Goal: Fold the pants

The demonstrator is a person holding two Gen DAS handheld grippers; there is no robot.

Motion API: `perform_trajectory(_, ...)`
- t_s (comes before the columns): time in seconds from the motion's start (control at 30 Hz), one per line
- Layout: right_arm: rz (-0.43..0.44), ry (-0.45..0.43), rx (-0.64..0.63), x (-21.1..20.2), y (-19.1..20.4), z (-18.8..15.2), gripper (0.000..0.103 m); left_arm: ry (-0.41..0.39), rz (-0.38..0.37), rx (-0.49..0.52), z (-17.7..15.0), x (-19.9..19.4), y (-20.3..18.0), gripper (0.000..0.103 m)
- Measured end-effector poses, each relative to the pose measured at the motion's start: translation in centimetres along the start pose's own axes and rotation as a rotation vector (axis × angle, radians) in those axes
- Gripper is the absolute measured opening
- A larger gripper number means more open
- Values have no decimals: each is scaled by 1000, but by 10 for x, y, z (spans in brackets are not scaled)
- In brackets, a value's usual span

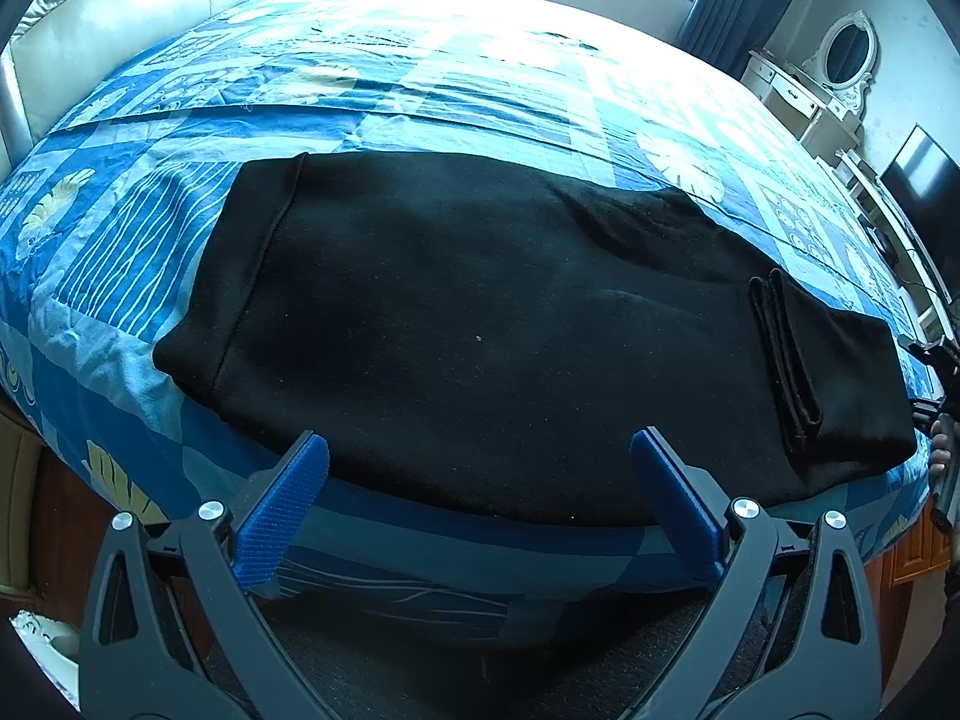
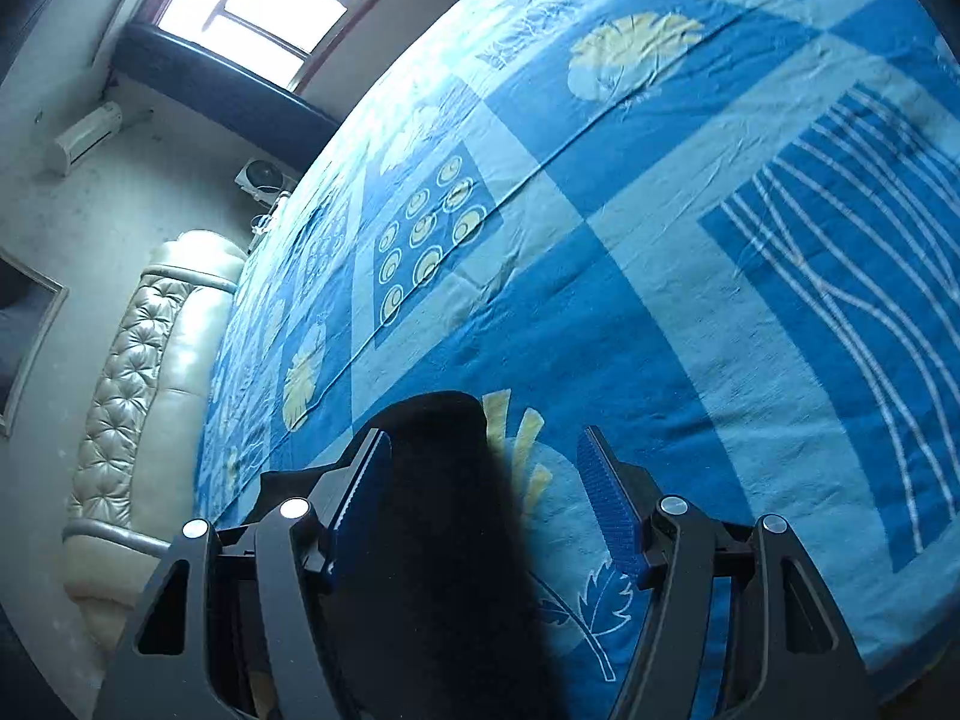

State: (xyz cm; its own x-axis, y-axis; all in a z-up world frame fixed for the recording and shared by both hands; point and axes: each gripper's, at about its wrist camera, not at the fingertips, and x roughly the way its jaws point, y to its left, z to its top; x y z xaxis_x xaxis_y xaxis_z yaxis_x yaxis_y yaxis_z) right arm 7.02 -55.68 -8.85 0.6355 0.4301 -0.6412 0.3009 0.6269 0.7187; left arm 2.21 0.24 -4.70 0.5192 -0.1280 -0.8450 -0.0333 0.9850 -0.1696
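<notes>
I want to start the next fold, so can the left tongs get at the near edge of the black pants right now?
Probably yes. The left tongs are open, aimed at the near edge of the black pants lying flat on the bedspread, with nothing between them.

The left tongs (image 1: pixel 477 462) are spread wide, both blue pads bare, nothing between them. The right tongs (image 2: pixel 483 468) are also parted; in the left view their dark body shows at the far right edge, held by a hand (image 1: pixel 941 456)
</notes>
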Motion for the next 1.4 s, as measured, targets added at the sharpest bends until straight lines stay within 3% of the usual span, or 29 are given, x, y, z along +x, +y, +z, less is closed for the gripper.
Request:
perform_trajectory(0.1,86,43,61,21,-10,-1,46,7,-3,-3,-1,1,-1,101)
perform_trajectory(0.13,114,59,79,27,-13,0,33,10,-5,-3,-1,2,-1,101)
perform_trajectory(0.23,108,77,98,37,-20,-3,26,15,-10,-7,-2,3,-1,101)
perform_trajectory(0.5,141,70,89,36,-23,-8,24,16,-15,2,-2,3,-4,101)
perform_trajectory(0.63,228,52,151,25,-34,-15,29,13,-14,0,-3,1,-4,101)
perform_trajectory(1.03,274,38,173,-8,-42,-65,41,15,-20,6,-4,0,-7,101)
perform_trajectory(1.2,267,31,166,-10,-40,-73,41,15,-16,6,-4,1,-8,101)
perform_trajectory(1.4,169,37,110,-5,-34,-75,29,17,-16,7,-4,1,-7,101)
